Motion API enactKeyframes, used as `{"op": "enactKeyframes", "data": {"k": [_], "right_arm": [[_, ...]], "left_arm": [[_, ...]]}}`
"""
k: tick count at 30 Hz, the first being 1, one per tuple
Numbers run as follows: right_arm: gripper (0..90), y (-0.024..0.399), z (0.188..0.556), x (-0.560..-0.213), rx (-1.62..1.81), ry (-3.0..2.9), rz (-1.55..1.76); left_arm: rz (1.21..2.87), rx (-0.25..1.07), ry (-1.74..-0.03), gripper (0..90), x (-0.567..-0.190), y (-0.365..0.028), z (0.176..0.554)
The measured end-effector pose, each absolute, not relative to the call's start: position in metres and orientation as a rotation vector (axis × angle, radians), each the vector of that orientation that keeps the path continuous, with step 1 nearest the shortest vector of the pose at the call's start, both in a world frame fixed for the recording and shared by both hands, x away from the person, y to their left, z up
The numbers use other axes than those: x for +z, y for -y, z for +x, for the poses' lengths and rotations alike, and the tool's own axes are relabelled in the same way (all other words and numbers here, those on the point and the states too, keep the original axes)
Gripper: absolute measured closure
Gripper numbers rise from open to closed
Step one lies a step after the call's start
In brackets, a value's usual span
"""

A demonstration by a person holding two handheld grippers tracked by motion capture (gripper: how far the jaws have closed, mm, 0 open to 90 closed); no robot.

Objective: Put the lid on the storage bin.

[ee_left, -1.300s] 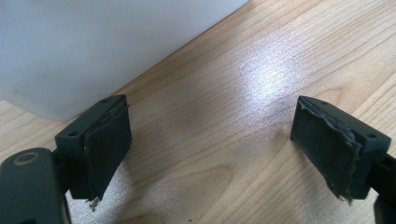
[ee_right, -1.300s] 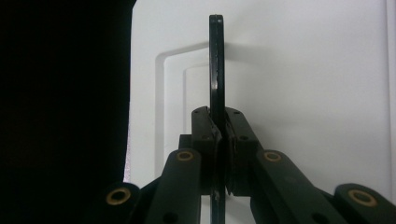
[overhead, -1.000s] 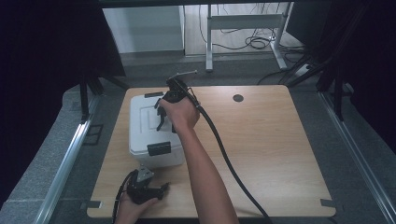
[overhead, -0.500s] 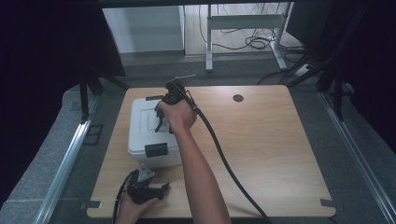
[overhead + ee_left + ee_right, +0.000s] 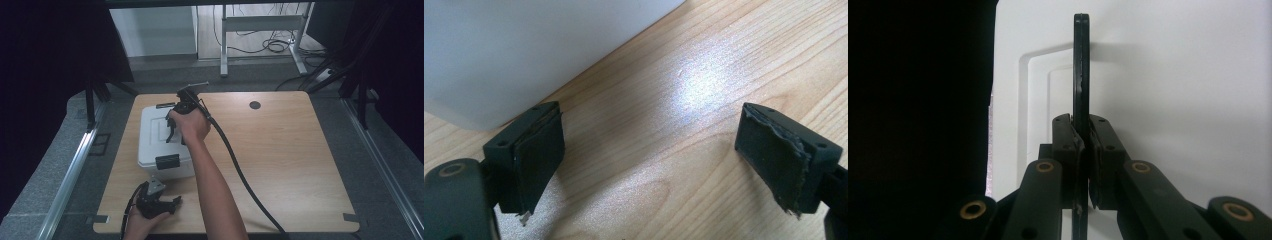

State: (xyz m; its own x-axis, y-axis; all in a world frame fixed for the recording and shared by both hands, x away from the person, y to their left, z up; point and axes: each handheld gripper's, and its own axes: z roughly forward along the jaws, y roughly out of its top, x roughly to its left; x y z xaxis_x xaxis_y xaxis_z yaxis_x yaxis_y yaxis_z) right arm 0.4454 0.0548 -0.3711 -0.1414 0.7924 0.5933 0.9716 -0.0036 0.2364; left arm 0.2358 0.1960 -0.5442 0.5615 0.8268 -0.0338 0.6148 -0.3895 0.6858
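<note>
Right tool pinching black handle on top of white box, pads clamped on the thin bar. Handle stands up off lid, long axis running straight away from tool. Box sits on worktop, left side. Left tool spread wide, nothing in it, parked just beside box's near corner. So lift goes straight up, right hand's job, I'd say.

box: white plastic, lidded, rectangular, upright on left part of worktop | latch: black, on near wall, shut | handle: black, thin, raised on edge above recessed lid, clamped by right gripper | lid: closed
</note>
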Motion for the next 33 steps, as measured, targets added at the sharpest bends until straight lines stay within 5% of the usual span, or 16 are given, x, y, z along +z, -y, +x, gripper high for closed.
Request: {"op": "enactKeyframes", "data": {"k": [17,33], "right_arm": [[57.4,-0.026,0.435,-0.362,-1.114,2.098,-1.696],[49.0,0.035,0.413,-0.368,-1.276,2.122,-1.602]], "left_arm": [[2.144,0.410,-1.140,12.4,-0.544,-0.196,0.236],[2.145,0.411,-1.138,12.4,-0.544,-0.196,0.236]]}}
